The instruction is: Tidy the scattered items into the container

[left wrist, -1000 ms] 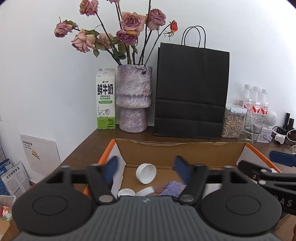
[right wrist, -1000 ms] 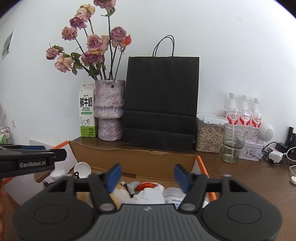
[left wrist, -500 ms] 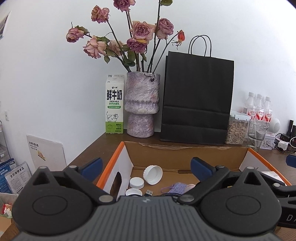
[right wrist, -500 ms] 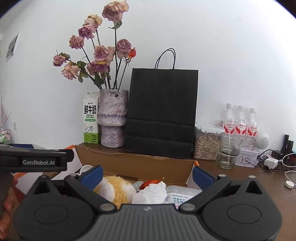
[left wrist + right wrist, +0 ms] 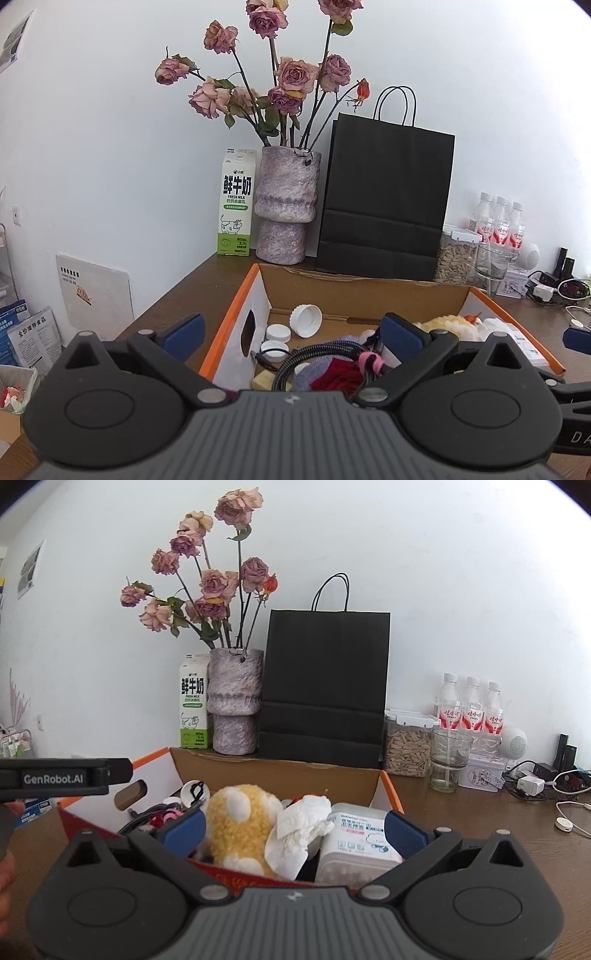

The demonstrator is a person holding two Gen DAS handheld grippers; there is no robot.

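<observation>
- We hold the left gripper [image 5: 291,330] over the near left corner of the box [image 5: 354,291]; its fingers [image 5: 183,331] stand wide with nothing between the pads, one outside the box's left wall and one over the inside
- We hold the right gripper [image 5: 294,825] at the near edge of the box [image 5: 275,773]; its fingers [image 5: 404,830] are spread wide and grip nothing
- The box sits open on the table [image 5: 517,830], its orange-edged flaps up
- In the left view we see white caps [image 5: 306,320] on the box floor near the far left corner, a braided cable [image 5: 314,356] looped nearer us, and red and purple fabric beside it
- In the right view a yellow plush [image 5: 240,825], a crumpled tissue [image 5: 301,829] and a wipes pack [image 5: 356,843] lie side by side in the box's right part, the tissue resting between the other two
- Behind the box stand a milk carton [image 5: 192,701], a vase [image 5: 234,705] of dried roses and a black bag [image 5: 325,686], all against the wall
- To the right we see a seed jar [image 5: 406,740], a glass [image 5: 448,758], three bottles [image 5: 469,709] and some chargers
</observation>
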